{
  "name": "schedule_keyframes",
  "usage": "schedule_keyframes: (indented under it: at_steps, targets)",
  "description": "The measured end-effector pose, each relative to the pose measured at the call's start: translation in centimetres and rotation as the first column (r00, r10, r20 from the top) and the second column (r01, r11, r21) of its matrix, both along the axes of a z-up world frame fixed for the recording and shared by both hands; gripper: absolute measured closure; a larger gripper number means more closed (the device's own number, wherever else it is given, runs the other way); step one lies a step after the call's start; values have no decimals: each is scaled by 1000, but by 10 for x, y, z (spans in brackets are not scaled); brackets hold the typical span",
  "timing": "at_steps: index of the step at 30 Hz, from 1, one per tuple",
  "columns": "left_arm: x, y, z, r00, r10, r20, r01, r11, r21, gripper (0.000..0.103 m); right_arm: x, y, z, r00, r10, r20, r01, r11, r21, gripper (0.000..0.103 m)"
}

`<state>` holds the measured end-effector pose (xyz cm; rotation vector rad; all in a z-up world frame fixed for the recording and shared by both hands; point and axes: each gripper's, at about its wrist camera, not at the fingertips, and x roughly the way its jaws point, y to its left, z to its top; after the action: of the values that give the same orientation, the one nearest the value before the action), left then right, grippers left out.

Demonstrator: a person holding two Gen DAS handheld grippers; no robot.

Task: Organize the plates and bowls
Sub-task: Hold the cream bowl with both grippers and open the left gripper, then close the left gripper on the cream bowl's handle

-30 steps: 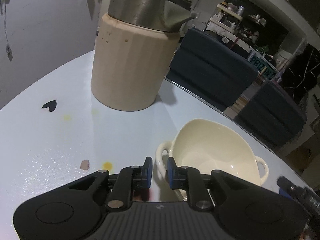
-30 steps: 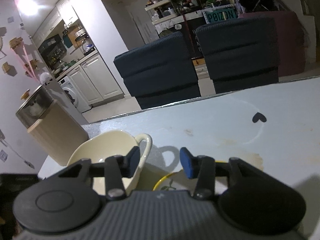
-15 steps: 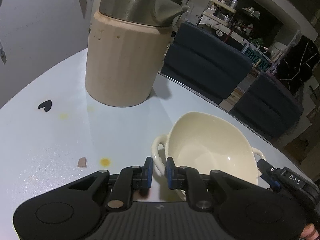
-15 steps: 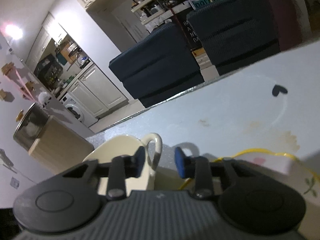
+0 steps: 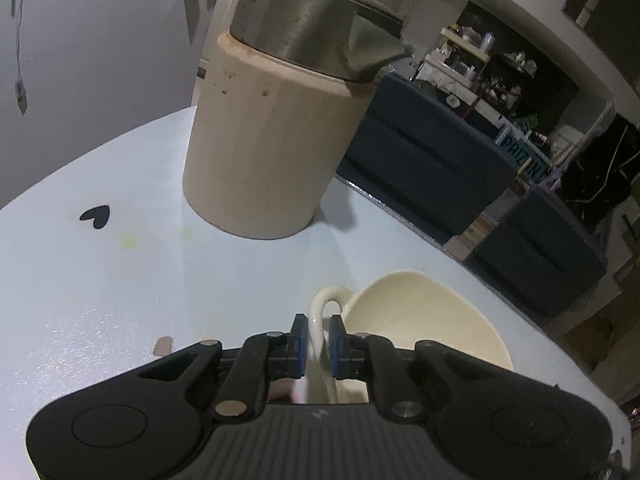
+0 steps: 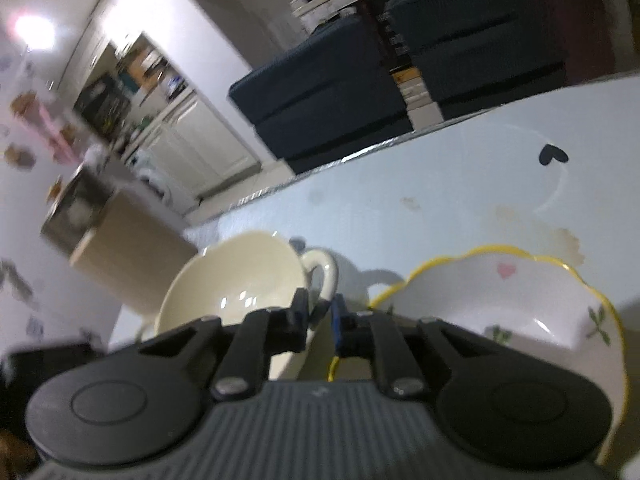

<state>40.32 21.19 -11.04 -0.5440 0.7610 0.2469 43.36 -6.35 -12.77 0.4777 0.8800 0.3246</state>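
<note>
Left gripper (image 5: 319, 340) closing on bowl (image 5: 424, 320) handle, right gripper (image 6: 320, 314) closing on the other handle — canister (image 5: 272, 152) behind, plate (image 6: 520, 300) beside, table (image 5: 100, 280) stained.

Each gripper was built alike. On the left gripper (image 5: 319, 340), a ribbed grey housing was flanked by two rounded black shells with disc recesses. Black linkage arms were pinned with silver screws, and blue pads (image 5: 299, 344) were fitted. The right gripper (image 6: 321, 322) was made identically.
</note>
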Motion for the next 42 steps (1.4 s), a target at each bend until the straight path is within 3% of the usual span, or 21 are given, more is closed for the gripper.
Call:
schedule_keyframes:
  at_steps: [4,9,11,21,23,25,26,28,31,32,36,42]
  targets:
    - [1,4,-1,999,13,36,-12,1000,-26,82,2,-5,-2,1000,26,-4,-26,999,29,85]
    - [5,1,-3,999,-18,40,18,1000,6,81,6,1,3,999,9,45,-8,1000,-23,76]
    - [5,-1,-4,999,-37,29,37,999,13,82,8,4,4,999,0,41,2,999,-51,87]
    - [-1,3,-2,992,-123,2,123,992,14,86,24,4,5,998,-34,57,38,997,-73,91]
    - [-3,8,-3,994,-103,38,103,995,-2,79,24,3,3,998,-51,47,53,998,-45,87]
    - [-1,12,-4,995,-85,47,85,996,-8,65,19,2,1,998,-52,43,53,999,-11,77]
    - [0,13,-5,996,-80,49,81,997,-10,64,19,3,0,999,-38,38,39,999,-10,70]
    - [3,12,-8,994,-93,52,94,996,-9,64,16,10,1,999,-12,43,13,999,-30,65]
    - [8,5,-11,989,-141,41,140,990,14,61,17,18,0,999,4,42,-2,998,-70,66]
    - [10,3,-12,987,-154,37,153,988,29,59,17,19,-2,999,9,35,-6,997,-79,71]
    - [16,-8,-13,979,-199,32,196,977,84,39,17,24,-3,999,10,40,-5,993,-120,78]
    - [21,-11,-13,976,-212,54,208,976,65,35,18,29,2,999,26,25,-21,984,-179,77]
